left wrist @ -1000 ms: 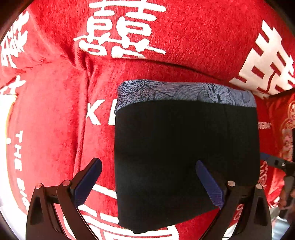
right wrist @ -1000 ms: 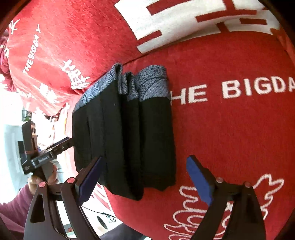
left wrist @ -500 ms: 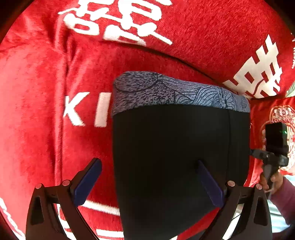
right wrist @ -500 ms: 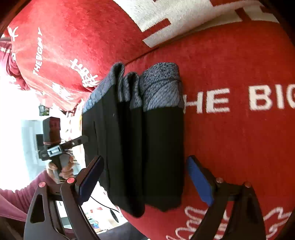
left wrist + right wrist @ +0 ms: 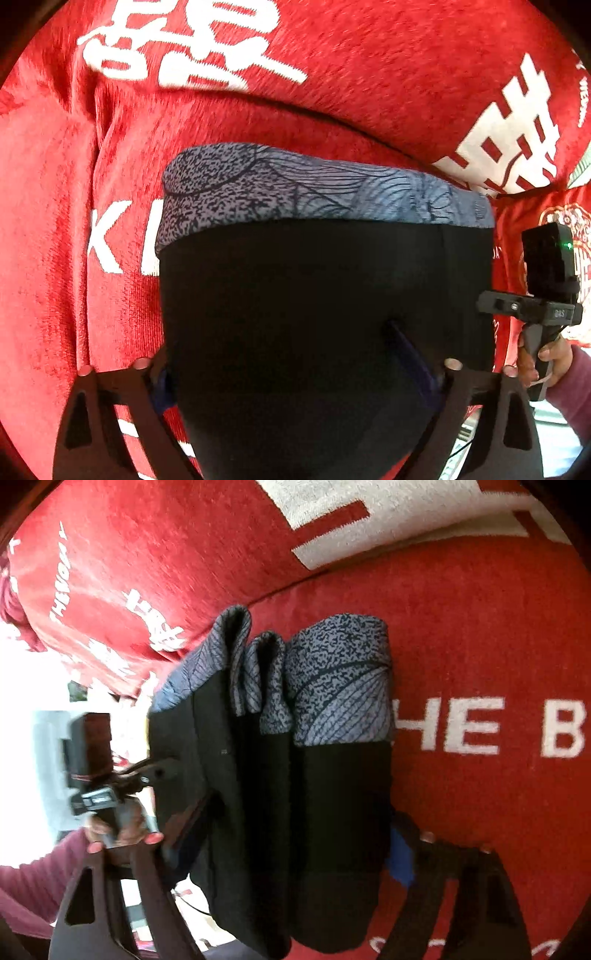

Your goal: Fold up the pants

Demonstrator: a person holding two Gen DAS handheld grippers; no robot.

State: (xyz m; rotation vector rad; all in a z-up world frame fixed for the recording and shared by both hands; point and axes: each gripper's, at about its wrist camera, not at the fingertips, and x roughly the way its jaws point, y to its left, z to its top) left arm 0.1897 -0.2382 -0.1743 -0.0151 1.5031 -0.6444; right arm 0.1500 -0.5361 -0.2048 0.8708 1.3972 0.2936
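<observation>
The folded black pants (image 5: 314, 314) with a grey patterned waistband (image 5: 295, 188) lie on a red sofa cushion (image 5: 55, 258). My left gripper (image 5: 288, 369) is open; its left finger sits under the folded bundle's edge and its right finger (image 5: 406, 354) lies on top. In the right wrist view the folded pants (image 5: 288, 794) show as several stacked layers. My right gripper (image 5: 295, 842) is open and straddles the stack, its blue right pad (image 5: 399, 856) beside the bundle's edge.
The red sofa backrest (image 5: 369, 74) with white characters rises behind the pants. A red embroidered pillow (image 5: 554, 214) lies to the right. The other hand-held gripper shows at the right edge of the left wrist view (image 5: 543, 295) and at the left of the right wrist view (image 5: 99, 775).
Both grippers have moved forward onto the folded pants. The fingers now straddle the bundle, where earlier they were short of it.
</observation>
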